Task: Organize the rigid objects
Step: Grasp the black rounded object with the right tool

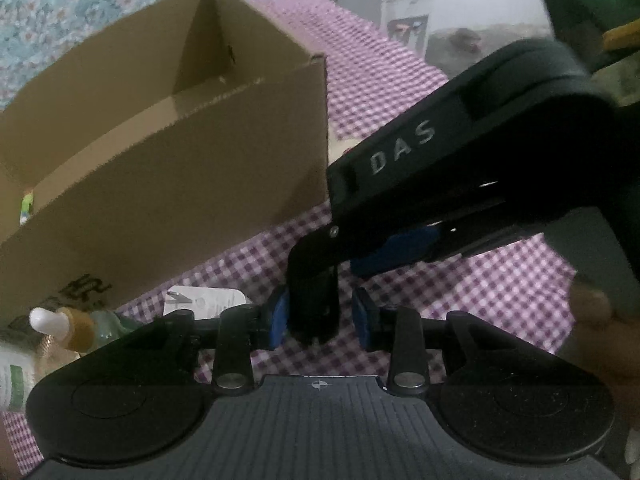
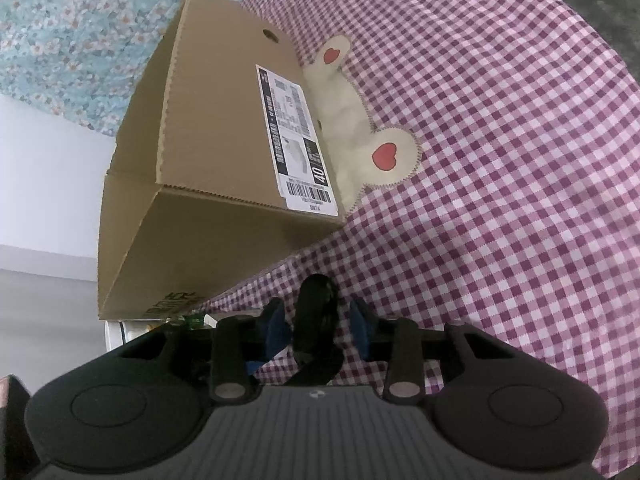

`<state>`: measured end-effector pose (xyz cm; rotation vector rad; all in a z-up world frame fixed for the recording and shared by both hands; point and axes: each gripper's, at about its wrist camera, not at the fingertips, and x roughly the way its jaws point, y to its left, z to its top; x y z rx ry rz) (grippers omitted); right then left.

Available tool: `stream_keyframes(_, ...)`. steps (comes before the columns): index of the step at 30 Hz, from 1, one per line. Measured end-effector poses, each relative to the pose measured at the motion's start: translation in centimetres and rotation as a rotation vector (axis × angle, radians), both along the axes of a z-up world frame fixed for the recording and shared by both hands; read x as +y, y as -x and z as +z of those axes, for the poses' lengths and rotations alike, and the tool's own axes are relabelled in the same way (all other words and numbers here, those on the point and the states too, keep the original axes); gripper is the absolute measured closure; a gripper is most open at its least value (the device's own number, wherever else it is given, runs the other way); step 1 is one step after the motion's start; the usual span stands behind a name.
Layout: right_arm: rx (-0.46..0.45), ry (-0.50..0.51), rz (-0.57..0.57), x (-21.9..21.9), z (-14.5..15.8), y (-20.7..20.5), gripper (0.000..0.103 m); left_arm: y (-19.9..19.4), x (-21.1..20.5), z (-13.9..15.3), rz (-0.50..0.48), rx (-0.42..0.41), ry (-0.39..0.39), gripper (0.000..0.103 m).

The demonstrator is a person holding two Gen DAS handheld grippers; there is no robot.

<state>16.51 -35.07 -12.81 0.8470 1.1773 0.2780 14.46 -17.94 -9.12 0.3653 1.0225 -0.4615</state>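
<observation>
A narrow black object (image 1: 314,312) stands on end on the purple checked cover, and both grippers meet on it. My left gripper (image 1: 318,318) has its blue pads (image 1: 280,316) close against its sides. My right gripper (image 1: 320,264) reaches in from the upper right, marked "DAS". In the right wrist view the same black object (image 2: 318,304) sits between the right gripper (image 2: 318,322) pads, held near the tips. An open cardboard box (image 1: 160,152) lies just behind, to the left; its labelled end (image 2: 296,140) faces the right camera.
A dropper bottle (image 1: 60,322), a white-and-green bottle (image 1: 12,384) and a white card (image 1: 204,300) lie by the box's near wall. A small green-and-white item (image 1: 27,204) lies inside the box. A cream rabbit patch (image 2: 360,120) is sewn on the cover. A person's fingers (image 1: 592,304) hold the right gripper's handle.
</observation>
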Motion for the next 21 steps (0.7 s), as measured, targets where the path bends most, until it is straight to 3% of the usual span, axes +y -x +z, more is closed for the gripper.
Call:
stream_keyframes(4, 0.013, -0.025, 0.002, -0.2, -0.6, -0.6, 0.072, -0.2, -0.4, -0.3, -0.01, 0.021, 0.006, 0.069)
stream_keyframes(14, 0.036, -0.051, -0.018, -2.4, -1.3, 1.1, 0.073, 0.2, 0.4, -0.3, -0.051, 0.144, 0.15, 0.069)
stream_keyframes(21, 0.034, -0.07, -0.011, -2.8, -1.6, 1.7, 0.073, -0.1, 0.3, -0.1, -0.032, 0.151, 0.135, 0.069)
